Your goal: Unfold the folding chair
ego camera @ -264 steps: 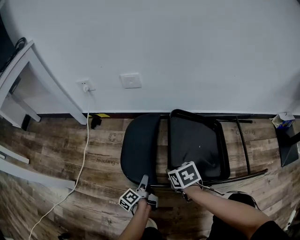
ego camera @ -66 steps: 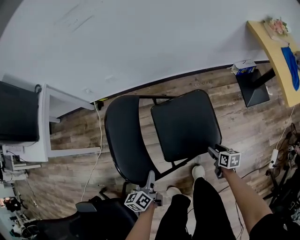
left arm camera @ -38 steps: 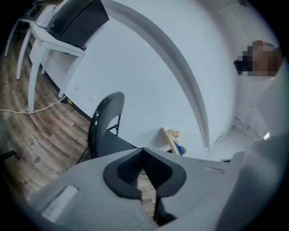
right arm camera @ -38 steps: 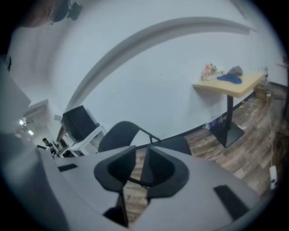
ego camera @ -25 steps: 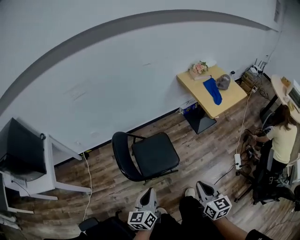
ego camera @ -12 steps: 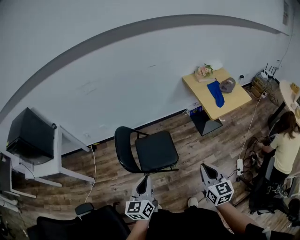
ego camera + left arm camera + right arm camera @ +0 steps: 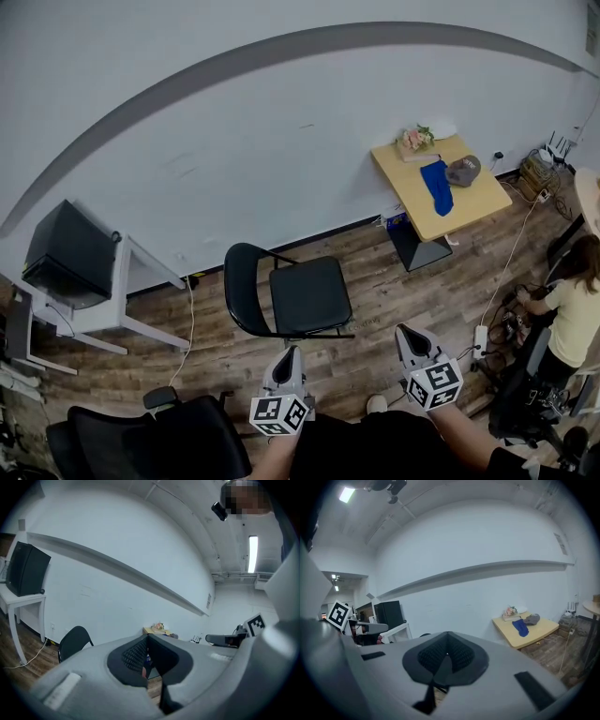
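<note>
The black folding chair [image 7: 291,297] stands unfolded on the wooden floor near the white wall, seat level, backrest on its left in the head view. Its backrest [image 7: 74,641] shows at the left of the left gripper view. My left gripper [image 7: 289,354] is shut and empty, held up well short of the chair. My right gripper [image 7: 406,335] is shut and empty too, to the right of the chair's front. Neither touches the chair. Both sets of jaws meet with nothing between them in the gripper views, the left gripper [image 7: 146,654] and the right gripper [image 7: 446,655].
A black office chair [image 7: 155,442] is at lower left. A white table with a black box [image 7: 67,256] stands left. A wooden table [image 7: 444,194] bearing a blue cloth, cap and flowers is right. A seated person [image 7: 570,309] and floor cables are far right.
Both grippers have drawn back from the chair and risen a little. The view has shifted, so the chair sits slightly farther left and the office chair shows more.
</note>
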`<state>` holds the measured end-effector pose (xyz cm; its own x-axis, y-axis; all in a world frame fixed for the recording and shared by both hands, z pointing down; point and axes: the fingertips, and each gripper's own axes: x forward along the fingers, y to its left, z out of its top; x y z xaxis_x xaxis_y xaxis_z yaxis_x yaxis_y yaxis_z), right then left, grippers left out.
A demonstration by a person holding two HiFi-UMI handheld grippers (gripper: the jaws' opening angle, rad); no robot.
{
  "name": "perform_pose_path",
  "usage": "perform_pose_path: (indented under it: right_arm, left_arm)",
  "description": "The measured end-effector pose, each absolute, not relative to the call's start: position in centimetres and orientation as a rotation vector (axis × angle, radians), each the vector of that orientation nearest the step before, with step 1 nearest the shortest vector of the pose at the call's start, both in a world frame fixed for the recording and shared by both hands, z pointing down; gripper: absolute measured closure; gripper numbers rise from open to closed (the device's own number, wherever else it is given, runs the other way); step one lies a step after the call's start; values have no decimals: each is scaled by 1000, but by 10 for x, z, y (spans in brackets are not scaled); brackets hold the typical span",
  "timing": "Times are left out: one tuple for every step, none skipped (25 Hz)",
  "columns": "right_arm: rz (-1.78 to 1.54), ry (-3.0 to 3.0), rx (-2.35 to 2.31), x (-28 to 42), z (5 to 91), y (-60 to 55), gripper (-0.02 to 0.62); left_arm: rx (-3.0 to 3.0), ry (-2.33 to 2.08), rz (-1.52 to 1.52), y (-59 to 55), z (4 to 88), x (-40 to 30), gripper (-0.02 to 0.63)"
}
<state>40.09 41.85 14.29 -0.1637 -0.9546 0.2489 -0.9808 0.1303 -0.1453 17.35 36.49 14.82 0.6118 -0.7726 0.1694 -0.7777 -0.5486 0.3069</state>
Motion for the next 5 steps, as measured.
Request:
perform_pose_path:
  right_arm:
    - [421,-2293,1966,405,143,419,597]
    - [422,-2296,1965,409,143,420,597]
    - [424,-2298,1965,412,144,421,597]
    - [425,-2300,1964,415,144,422,597]
    - [425,-2303,1964,418,144,423,597]
  left_arm:
    - [2489,-1256,22,366,148,178,592]
    - [2489,-1265,22,367,147,182,592]
    - [2490,-1273,21,368,145,185,592]
    - [2492,-1280,19,368,144,189,592]
    - [2494,-1287,16,369,142,193,592]
